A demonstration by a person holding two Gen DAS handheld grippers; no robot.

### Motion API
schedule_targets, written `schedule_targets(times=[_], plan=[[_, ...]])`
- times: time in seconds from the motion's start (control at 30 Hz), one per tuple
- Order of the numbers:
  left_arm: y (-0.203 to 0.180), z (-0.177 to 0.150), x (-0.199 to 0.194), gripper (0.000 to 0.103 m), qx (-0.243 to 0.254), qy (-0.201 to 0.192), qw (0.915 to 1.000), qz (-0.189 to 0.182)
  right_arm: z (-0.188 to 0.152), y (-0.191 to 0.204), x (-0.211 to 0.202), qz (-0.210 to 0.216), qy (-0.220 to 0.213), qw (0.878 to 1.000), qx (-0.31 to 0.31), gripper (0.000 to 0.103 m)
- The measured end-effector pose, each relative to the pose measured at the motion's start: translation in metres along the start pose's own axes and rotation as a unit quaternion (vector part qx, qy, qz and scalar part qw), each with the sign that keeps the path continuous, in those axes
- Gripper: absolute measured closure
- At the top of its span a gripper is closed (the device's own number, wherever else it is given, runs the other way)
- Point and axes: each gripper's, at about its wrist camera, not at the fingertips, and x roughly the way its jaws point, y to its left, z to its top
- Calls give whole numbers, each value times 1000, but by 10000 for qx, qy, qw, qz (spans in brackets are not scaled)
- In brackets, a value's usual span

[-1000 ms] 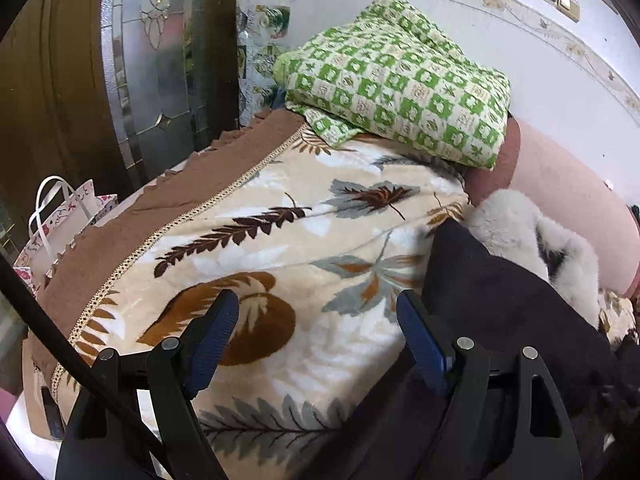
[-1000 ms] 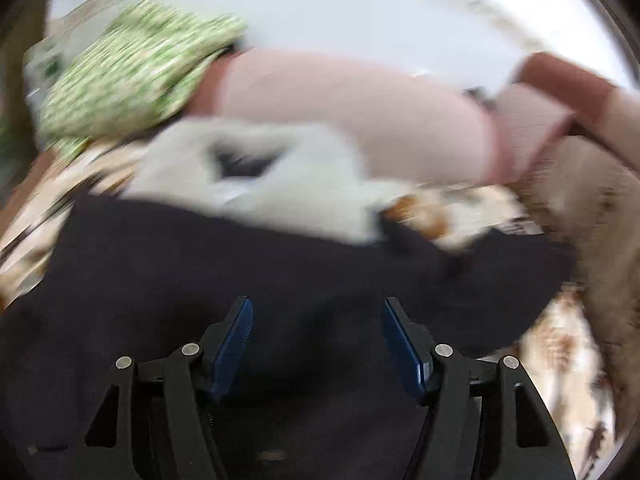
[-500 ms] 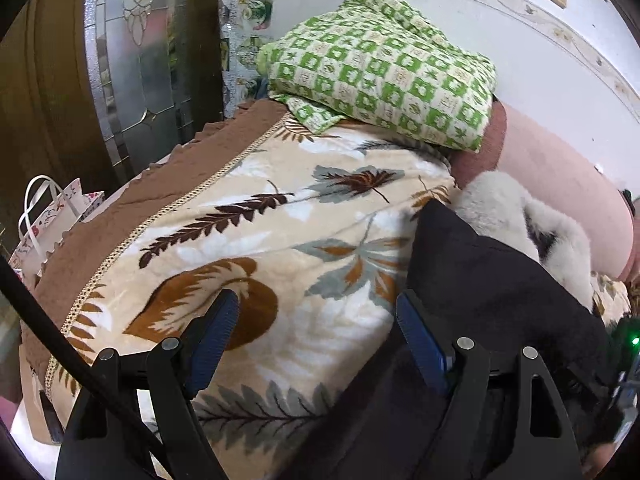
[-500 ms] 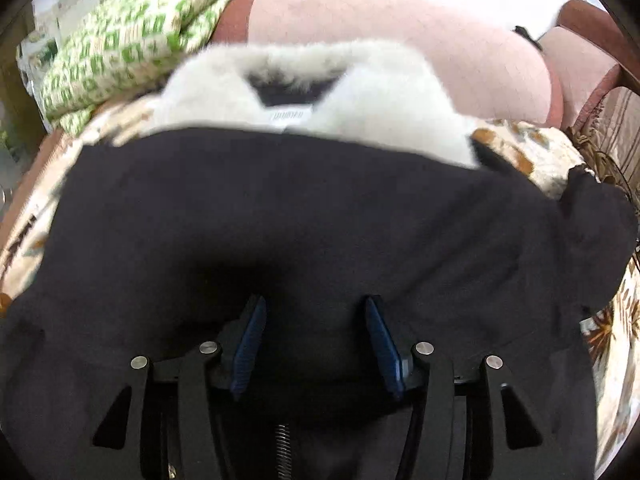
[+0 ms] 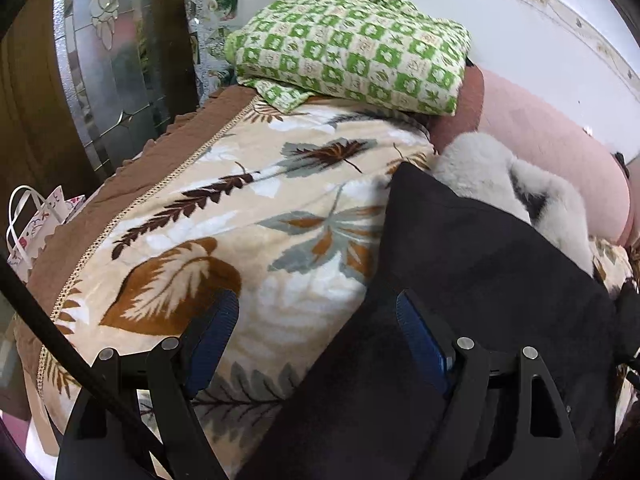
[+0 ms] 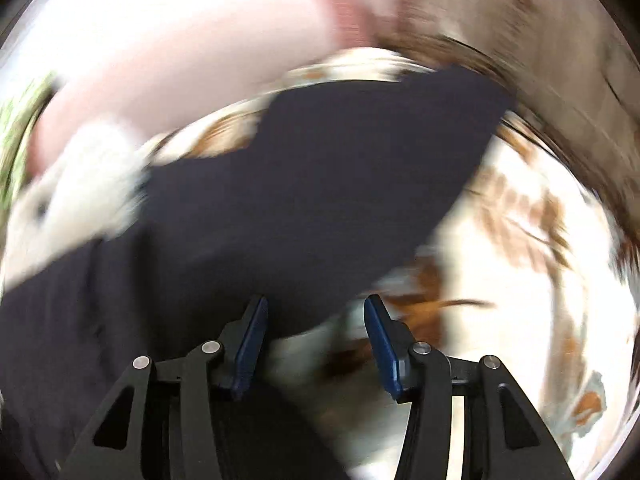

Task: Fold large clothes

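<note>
A black coat (image 5: 480, 260) with a white fur collar (image 5: 480, 164) lies spread on a leaf-patterned blanket (image 5: 260, 200). My left gripper (image 5: 314, 304) hovers open over the coat's left edge, one finger above the blanket, the other above black cloth. The right wrist view is blurred by motion. There my right gripper (image 6: 316, 304) is over the right edge of the coat (image 6: 320, 184), beside the fur collar (image 6: 80, 184). Its jaws are closing, the cloth's edge lies between them, and the pads are not pressing on it.
A folded green checked blanket (image 5: 352, 40) sits at the far end on a pink bolster (image 5: 552, 152). A glass-panelled door (image 5: 104, 60) and a paper bag (image 5: 36, 220) stand left of the bed. The leaf blanket (image 6: 520, 220) stretches on to the right of the coat.
My right gripper swung fast from the coat's middle to its right edge, rolling, with its jaws narrowing. The left gripper crept a little lower toward the coat's left edge and stayed wide.
</note>
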Motion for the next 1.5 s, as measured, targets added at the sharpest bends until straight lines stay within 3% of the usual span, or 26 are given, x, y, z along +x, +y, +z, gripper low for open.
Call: schedule_targets(times=[0.1,0.3,0.53,0.7,0.77,0.83,0.93,1.13,1.3,1.5], plan=[[-9,-3,5,23,88,62,9999,-14,16,-62,5,96,-43,9965,825,48],[-23,-7,14,23,282,83,9995,108,49,-124,28,785,-90,9798,1839,43],[-31,-10,32,23,416,257,9986,223,100,-127,65,1011,-172,9705,2180,38],[-29,-8,41,23,317,344,9986,261,125,-119,78,714,-256,9746,2108,38],[-28,-8,43,23,289,366,9986,265,133,-114,75,824,-217,9761,1999,86],[-28,-8,43,23,294,398,9985,246,141,-100,60,699,-341,9830,1661,92],[-26,-7,37,23,276,341,9989,188,149,-69,21,533,-681,9916,961,95],[-10,2,16,23,-9,10,9998,186,147,13,-68,696,-1285,9890,-251,95],[11,11,7,23,-323,-60,9994,136,95,112,-127,1304,-1410,9703,-1471,96],[41,20,-2,23,-758,-136,9970,72,-4,217,-128,2073,-821,9397,-2595,96]])
